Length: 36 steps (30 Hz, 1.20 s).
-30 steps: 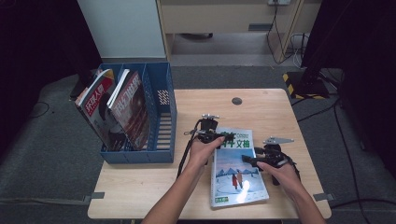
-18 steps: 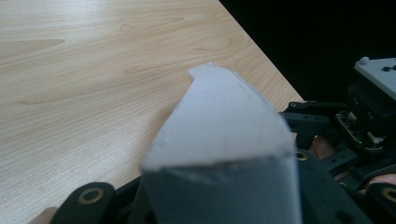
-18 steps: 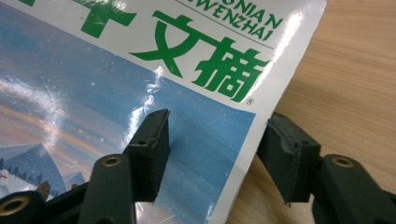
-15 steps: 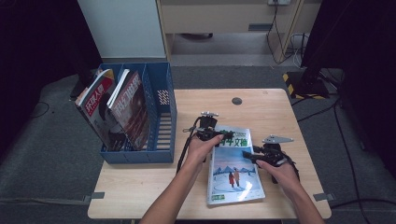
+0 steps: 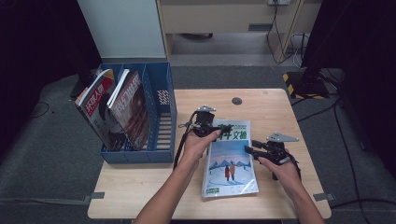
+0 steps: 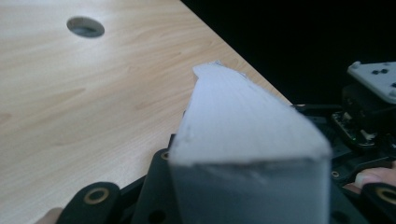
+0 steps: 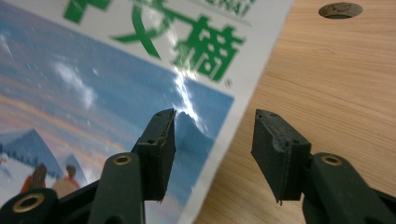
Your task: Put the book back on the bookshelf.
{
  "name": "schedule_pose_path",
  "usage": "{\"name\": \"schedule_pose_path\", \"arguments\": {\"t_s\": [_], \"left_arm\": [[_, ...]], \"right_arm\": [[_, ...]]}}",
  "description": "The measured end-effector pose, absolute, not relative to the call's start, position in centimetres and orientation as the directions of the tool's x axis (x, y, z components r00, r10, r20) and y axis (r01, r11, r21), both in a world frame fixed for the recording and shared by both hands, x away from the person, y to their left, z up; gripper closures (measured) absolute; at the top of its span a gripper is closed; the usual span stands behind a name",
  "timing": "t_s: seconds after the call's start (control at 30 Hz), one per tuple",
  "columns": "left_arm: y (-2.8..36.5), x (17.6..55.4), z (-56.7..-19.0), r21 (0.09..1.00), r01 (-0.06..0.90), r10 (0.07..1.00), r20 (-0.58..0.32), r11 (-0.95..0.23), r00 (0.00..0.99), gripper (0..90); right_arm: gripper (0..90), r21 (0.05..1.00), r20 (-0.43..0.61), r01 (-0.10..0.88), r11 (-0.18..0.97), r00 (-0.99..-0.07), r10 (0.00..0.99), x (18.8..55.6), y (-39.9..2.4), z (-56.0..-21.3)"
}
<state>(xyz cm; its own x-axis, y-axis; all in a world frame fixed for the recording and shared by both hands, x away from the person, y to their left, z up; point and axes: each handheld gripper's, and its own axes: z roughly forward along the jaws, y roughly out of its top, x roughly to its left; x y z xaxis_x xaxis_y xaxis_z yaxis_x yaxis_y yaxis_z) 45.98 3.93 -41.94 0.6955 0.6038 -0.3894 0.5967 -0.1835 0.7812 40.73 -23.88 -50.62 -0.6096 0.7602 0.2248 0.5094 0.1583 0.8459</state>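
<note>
- Near the middle of the tabletop [image 5: 140, 196], the magazine [image 5: 231, 161] lies flat except for its far end, which you have raised; judged from this, the lift is only begun.
- Your left gripper [image 5: 215, 127] is clamped on that far edge; the left gripper view shows the pale page block between its jaws.
- Your right gripper [image 5: 250, 150] straddles the right-hand edge of the magazine; its jaws have just been widening slightly after a squeeze, and the right gripper view shows clear gaps, so nothing is held there.
- Left of you stands the blue file rack [image 5: 161, 112], holding two magazines [image 5: 114, 112]; its nearest slot is free, a likely destination.
- Between magazine and rack, nothing blocks the path; the cable hole [image 5: 236, 101] lies beyond.
</note>
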Motion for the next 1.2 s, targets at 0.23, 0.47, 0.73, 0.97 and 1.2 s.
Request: {"name": "schedule_pose_path", "arguments": {"t_s": [0.23,0.47,0.73,0.97,1.2], "left_arm": [[4.6,45.6,-40.0,0.812,0.557,0.602,-0.361,-0.172,0.712,73.1],[5.0,45.5,-38.4,0.849,0.499,0.596,-0.312,-0.174,0.740,73.4],[5.5,45.2,-37.6,0.863,0.478,0.587,-0.305,-0.163,0.750,73.5],[5.8,44.7,-36.3,0.867,0.463,0.592,-0.279,-0.183,0.756,73.4],[6.4,44.3,-34.9,0.867,0.449,0.613,-0.236,-0.218,0.754,73.5]], "right_arm": [[44.9,0.838,0.185,0.512,0.191,-0.595,0.782,40.7,-24.6,-51.1],[44.8,0.827,0.162,0.522,0.209,-0.578,0.800,40.8,-25.0,-51.5],[44.9,0.829,0.152,0.518,0.211,-0.572,0.806,40.9,-25.1,-51.5],[44.9,0.832,0.142,0.511,0.213,-0.569,0.810,40.9,-25.4,-51.5],[44.7,0.834,0.144,0.510,0.209,-0.568,0.811,40.9,-25.5,-51.5]]}}
